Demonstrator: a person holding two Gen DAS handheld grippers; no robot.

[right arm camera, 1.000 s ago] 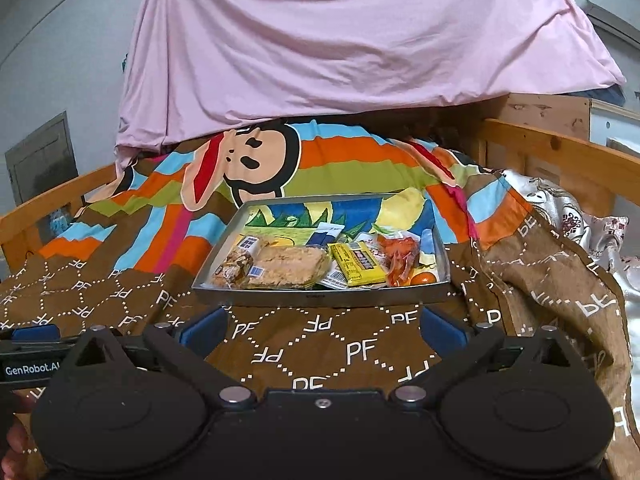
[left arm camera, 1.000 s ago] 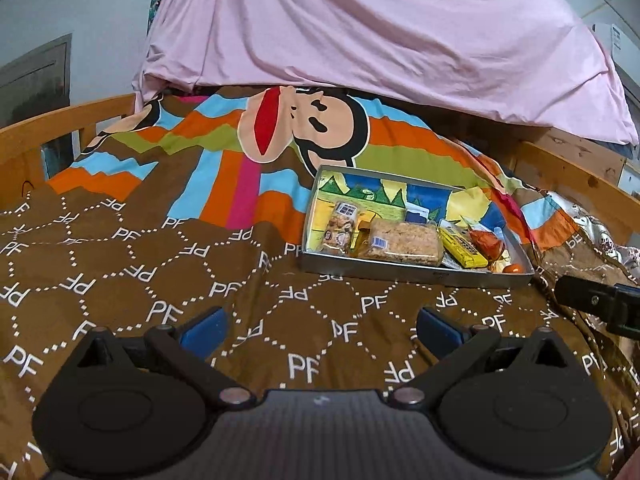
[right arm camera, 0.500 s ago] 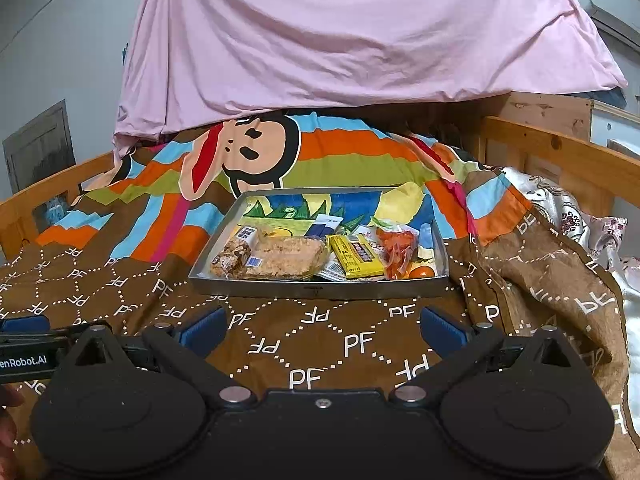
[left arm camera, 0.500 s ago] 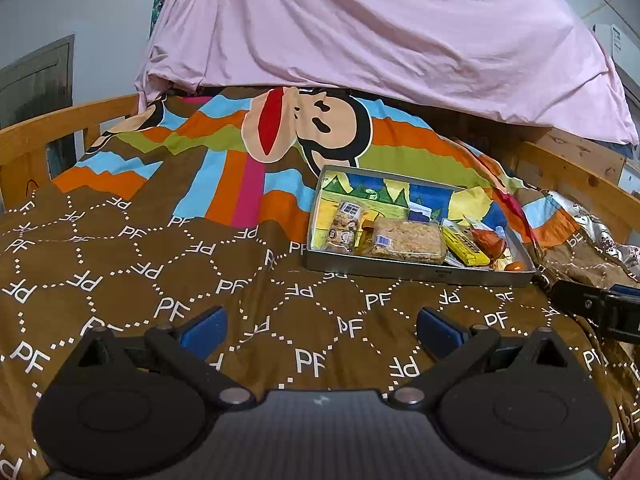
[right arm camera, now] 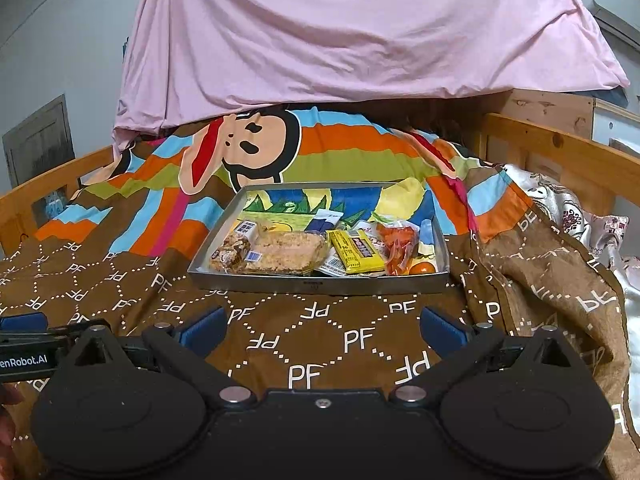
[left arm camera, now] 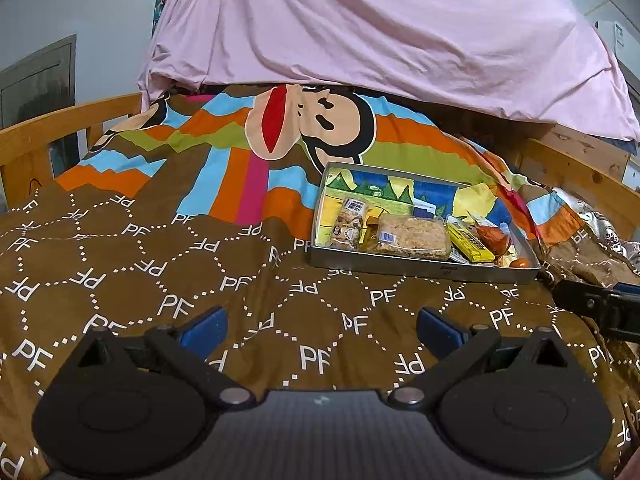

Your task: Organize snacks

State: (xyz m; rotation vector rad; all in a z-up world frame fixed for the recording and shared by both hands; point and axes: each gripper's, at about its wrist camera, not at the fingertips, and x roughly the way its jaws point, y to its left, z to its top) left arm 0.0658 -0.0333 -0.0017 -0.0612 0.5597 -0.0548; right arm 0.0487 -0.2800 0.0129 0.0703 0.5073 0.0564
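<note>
Both grippers have been pulled back from the tray (right arm camera: 316,282), so it looks smaller now. The snacks (right arm camera: 288,256) are all packed inside the tray on the blanket (left arm camera: 120,264). The left gripper (left arm camera: 322,326) and right gripper (right arm camera: 323,326) are held wide open and empty. Nothing is in the way; the job looks done.

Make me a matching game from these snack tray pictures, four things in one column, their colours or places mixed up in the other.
Things:
1. wrapped bar
2. small round fruit
3. big crumbly slab pack
4. tray

Descriptions:
A. orange, tray's near right corner
B. grey metal, on the brown blanket
C. yellow wrapper
D. tan, clear wrap, left of the yellow one

Pairs: 1-C, 2-A, 3-D, 4-B
</note>
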